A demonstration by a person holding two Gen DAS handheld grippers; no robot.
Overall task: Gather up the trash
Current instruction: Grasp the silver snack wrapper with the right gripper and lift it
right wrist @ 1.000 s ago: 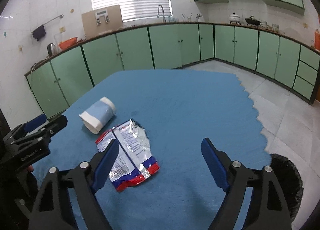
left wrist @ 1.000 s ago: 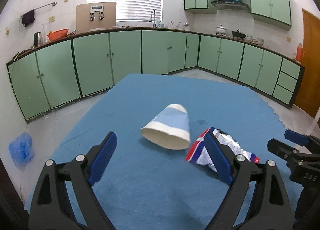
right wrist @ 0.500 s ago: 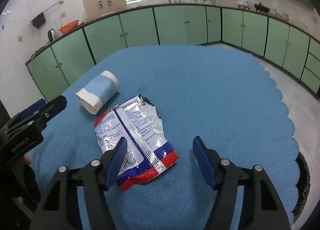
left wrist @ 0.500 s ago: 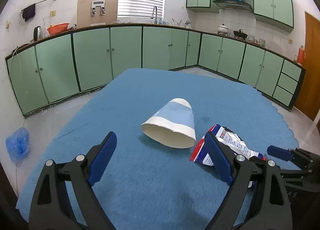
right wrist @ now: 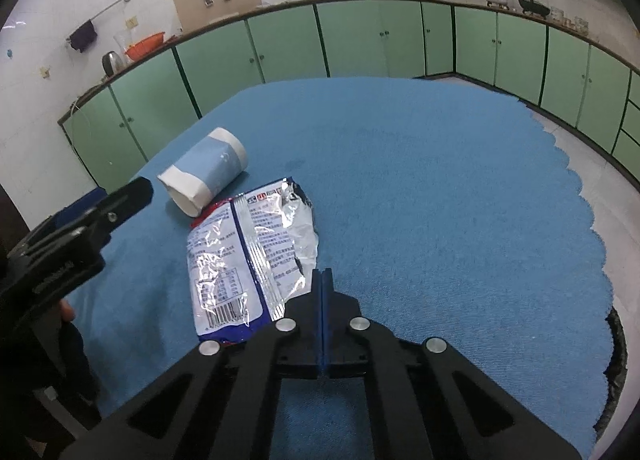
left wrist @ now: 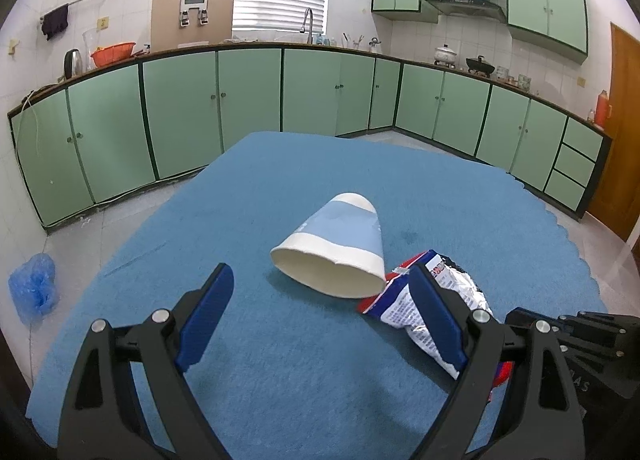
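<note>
A: What changed just now?

B: The right gripper (right wrist: 322, 274) snapped its fingers together on the near right edge of the snack wrapper (right wrist: 248, 256); a moment ago they stood wide over it. So the first piece of trash looks pinched and ready to lift, though how much foil is caught I can't tell.

A: And its lie?

B: Flat on the blue tabletop (right wrist: 440, 188), long axis running away from the gripper, torn end far, touching the tipped paper cup (left wrist: 340, 252).

A: The left gripper (left wrist: 320, 316)?

B: Fingers wide apart, empty, facing the cup's mouth.
</note>
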